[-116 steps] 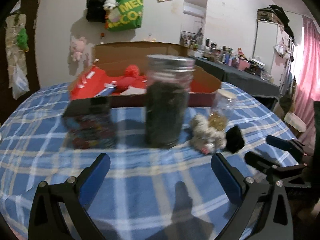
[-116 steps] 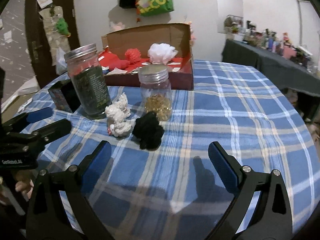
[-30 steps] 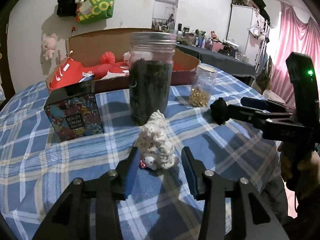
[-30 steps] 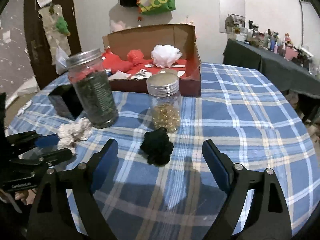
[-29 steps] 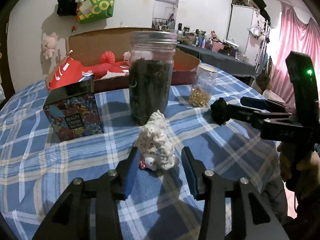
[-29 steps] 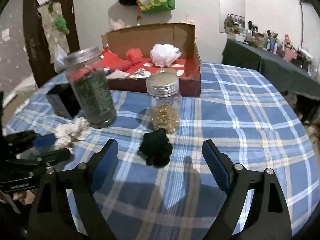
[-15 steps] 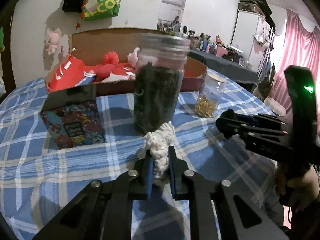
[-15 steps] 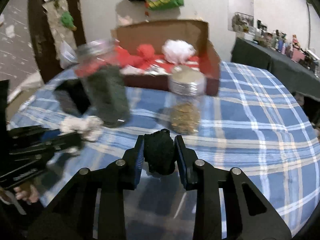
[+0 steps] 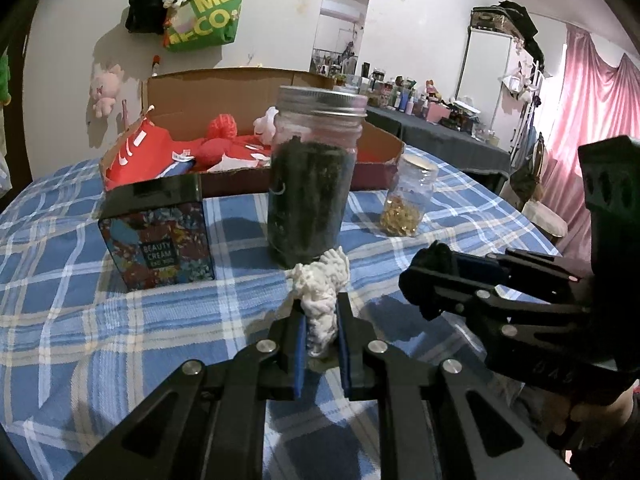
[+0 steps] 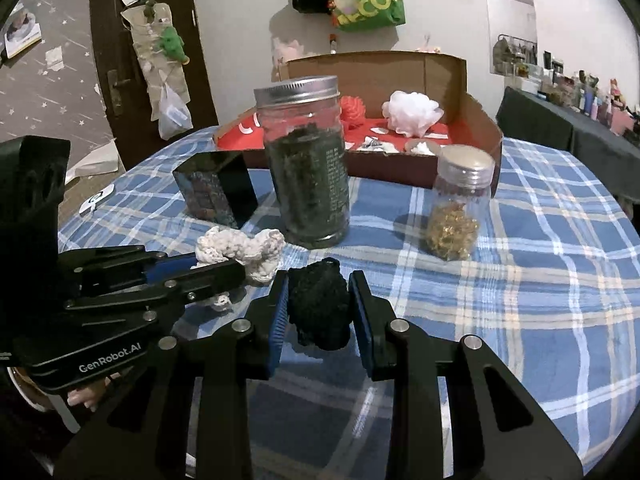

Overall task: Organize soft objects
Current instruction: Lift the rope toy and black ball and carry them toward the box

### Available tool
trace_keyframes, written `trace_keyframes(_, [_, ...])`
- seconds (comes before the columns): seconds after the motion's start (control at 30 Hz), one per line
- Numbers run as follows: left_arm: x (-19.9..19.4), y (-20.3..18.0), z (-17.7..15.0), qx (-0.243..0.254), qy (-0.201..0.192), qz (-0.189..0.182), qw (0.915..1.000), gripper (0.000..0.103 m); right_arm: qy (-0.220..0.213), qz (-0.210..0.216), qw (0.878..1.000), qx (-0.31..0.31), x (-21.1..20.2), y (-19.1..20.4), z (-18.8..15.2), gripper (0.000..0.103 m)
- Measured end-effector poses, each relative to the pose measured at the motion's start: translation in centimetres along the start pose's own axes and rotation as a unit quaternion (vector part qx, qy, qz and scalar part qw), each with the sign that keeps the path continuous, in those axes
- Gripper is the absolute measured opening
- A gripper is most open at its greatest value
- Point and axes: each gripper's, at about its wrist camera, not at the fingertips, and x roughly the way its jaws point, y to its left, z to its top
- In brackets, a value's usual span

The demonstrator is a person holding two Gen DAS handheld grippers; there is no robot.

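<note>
1. Left gripper (image 9: 319, 322) pinching white crochet toy (image 9: 320, 292) above checked tablecloth (image 9: 72, 320); long axis running forward beyond the tips.
2. Right gripper (image 10: 319, 312) clamping black crochet ball (image 10: 318, 306); roundish, axis unclear.

Tall jar (image 10: 305, 168) directly ahead

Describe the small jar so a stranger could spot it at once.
On the blue plaid tablecloth, in front of the open cardboard box, stand two lidded jars. The small jar is the shorter one, holding golden bits, right of the tall jar of dark leaves.
</note>
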Motion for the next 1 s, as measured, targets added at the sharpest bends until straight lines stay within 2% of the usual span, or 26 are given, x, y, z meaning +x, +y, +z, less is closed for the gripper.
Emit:
trace_keyframes(0.57, [-0.1,0.2,-0.3,-0.004,0.003,0.008,1.0000,0.014,0.005,-0.010,1.000,0.019,-0.4,-1.9,-0.5,0.028])
trace_keyframes(0.7, [-0.8,1.5,-0.5,-0.014,0.002,0.027,0.9995,0.014,0.006,-0.024,0.999,0.028,-1.0,-3.2,-0.5,0.029])
trace_keyframes(1.0, [-3.8,7.0,-1.0,-0.061,-0.003,0.080,0.9949,0.014,0.017,-0.061,0.996,0.056,-1.9,-7.4,-0.6,0.029])
